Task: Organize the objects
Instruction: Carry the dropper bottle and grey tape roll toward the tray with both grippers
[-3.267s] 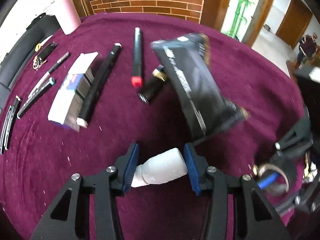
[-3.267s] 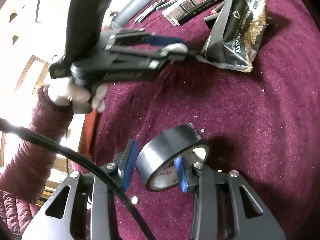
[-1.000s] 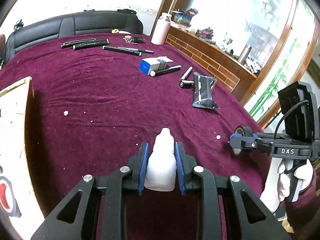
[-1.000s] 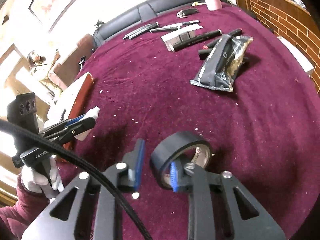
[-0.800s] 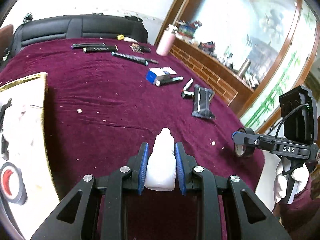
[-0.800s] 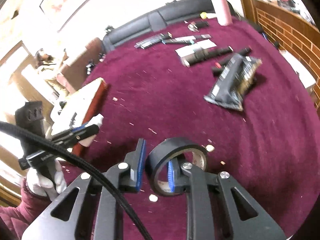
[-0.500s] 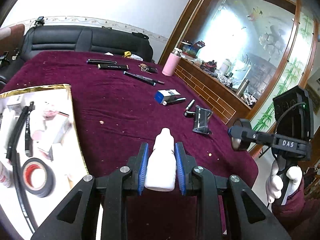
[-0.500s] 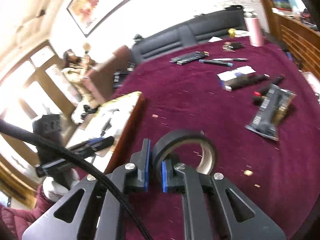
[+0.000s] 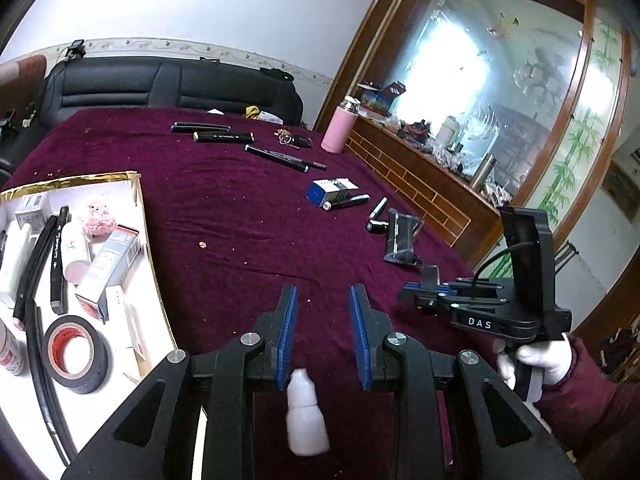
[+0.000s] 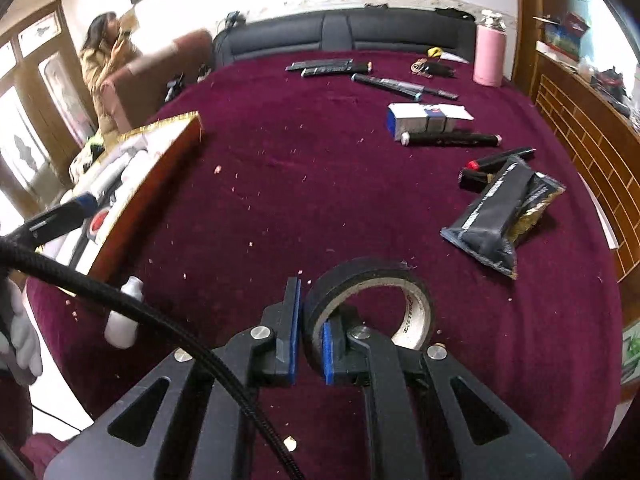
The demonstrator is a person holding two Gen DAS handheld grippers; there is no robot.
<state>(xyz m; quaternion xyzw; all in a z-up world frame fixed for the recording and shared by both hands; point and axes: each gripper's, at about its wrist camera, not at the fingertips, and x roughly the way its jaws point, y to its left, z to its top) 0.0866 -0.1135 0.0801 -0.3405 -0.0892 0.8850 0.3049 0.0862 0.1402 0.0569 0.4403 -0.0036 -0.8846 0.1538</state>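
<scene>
My left gripper (image 9: 323, 312) is open. A small white bottle (image 9: 305, 418) is below its fingers, out of their grip; in the right wrist view the bottle (image 10: 123, 314) is near the table's front edge beside the tray. My right gripper (image 10: 308, 312) is shut on the wall of a black tape roll (image 10: 370, 300) held above the maroon cloth. It also shows in the left wrist view (image 9: 430, 292). A white gold-rimmed tray (image 9: 138, 216) at the left holds markers, boxes and another black tape roll (image 9: 76, 354).
On the maroon table (image 9: 240, 216) lie a black pouch (image 10: 502, 216), a lipstick (image 10: 498, 158), a black marker (image 10: 450, 139), a white-blue box (image 10: 424, 117), several pens (image 10: 402, 85) and keys (image 10: 432, 68). A pink flask (image 10: 489, 50) stands at the far edge. A black sofa (image 9: 168, 88) is behind.
My left gripper has opened and the white bottle has dropped out of it. Both grippers have risen and pulled back toward the tray side. The right one still holds the tape roll.
</scene>
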